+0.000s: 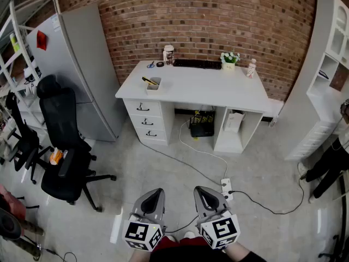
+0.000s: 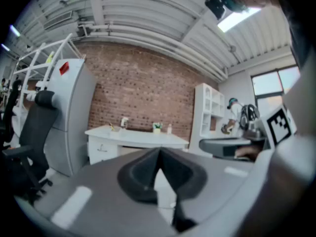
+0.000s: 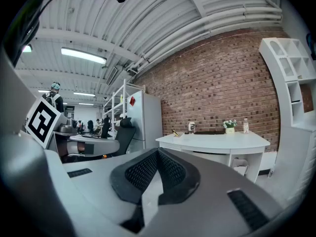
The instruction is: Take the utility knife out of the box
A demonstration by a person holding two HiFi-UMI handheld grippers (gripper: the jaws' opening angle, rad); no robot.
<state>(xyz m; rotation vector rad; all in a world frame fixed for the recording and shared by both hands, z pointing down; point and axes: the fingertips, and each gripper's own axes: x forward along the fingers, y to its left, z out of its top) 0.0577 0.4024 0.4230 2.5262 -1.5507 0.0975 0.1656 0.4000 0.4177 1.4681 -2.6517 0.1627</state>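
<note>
Utility knife [image 1: 150, 81], yellow and black, lies in a small grey box [image 1: 155, 85] at the near left part of the white tabletop [image 1: 212, 91], one end sticking out over the box's rim. The tabletop stands against the brick wall [image 1: 218, 15], on the far side of the floor from both tools.

The left tool [image 1: 156, 193] and the right tool [image 1: 202, 192] are side by side at the near edge of the head view, above the grey floor [image 1: 163, 168] and well apart from the tabletop. In the left gripper view the left tool [image 2: 159, 153] has its dark pads pressed together at the tips, with nothing between them. In the right gripper view the right tool [image 3: 157, 153] is also closed tip to tip and empty, and the box [image 3: 177, 134] shows small on the left corner of the tabletop far ahead.

Along the far edge of the tabletop are blue scissors [image 1: 150, 65], a white cup [image 1: 168, 54], a black keyboard [image 1: 197, 64], a small potted plant [image 1: 229, 59] and a white bottle [image 1: 251, 68]. A black office chair [image 1: 65, 146] stands on the left, in front of a tall grey cabinet [image 1: 82, 64]. A white power strip [image 1: 226, 188] lies on the floor just beyond the right tool. White shelving [image 1: 327, 64] stands at the right, with a person [image 1: 332, 157] partly in view beside it.
</note>
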